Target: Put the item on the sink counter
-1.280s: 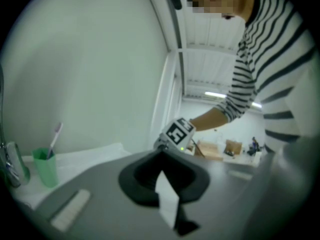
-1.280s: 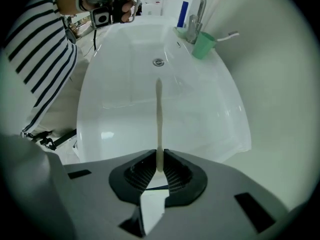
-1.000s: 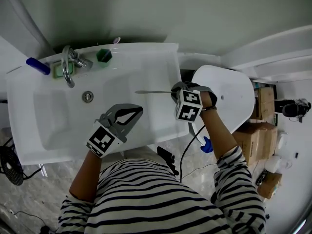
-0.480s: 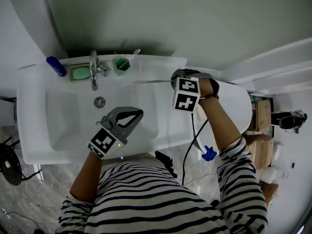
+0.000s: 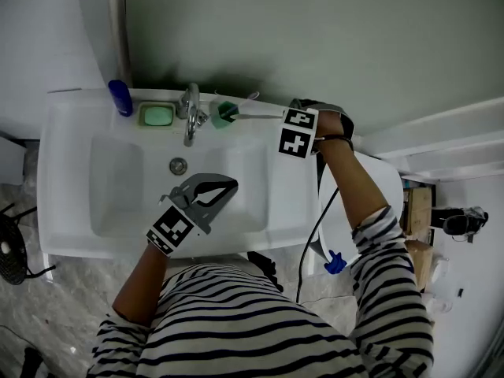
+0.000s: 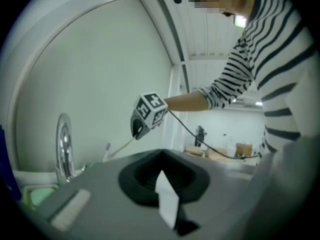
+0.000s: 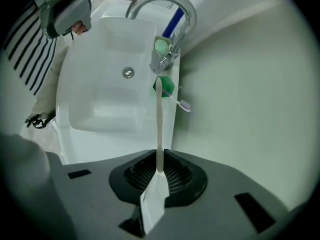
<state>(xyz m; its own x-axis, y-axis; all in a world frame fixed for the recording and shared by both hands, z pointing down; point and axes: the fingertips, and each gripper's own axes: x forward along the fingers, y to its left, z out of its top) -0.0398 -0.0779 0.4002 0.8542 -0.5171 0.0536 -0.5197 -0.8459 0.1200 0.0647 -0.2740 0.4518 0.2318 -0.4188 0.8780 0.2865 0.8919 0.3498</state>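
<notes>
My right gripper is shut on the handle of a slim white toothbrush. It hangs over the back ledge of the white sink. The brush's far end lies over a green cup, just right of the faucet. A second brush with a pale pink head leans out of that cup. My left gripper hovers over the basin's right part, shut and holding nothing. In the left gripper view the right gripper shows with the brush.
A green soap dish and a blue bottle stand on the back ledge left of the faucet. The drain lies mid-basin. The wall rises right behind the ledge. A white toilet and cardboard boxes are at the right.
My right gripper has carried the toothbrush from over the sink's right side to the back ledge, up to the green cup. The left gripper has shifted a little over the basin.
</notes>
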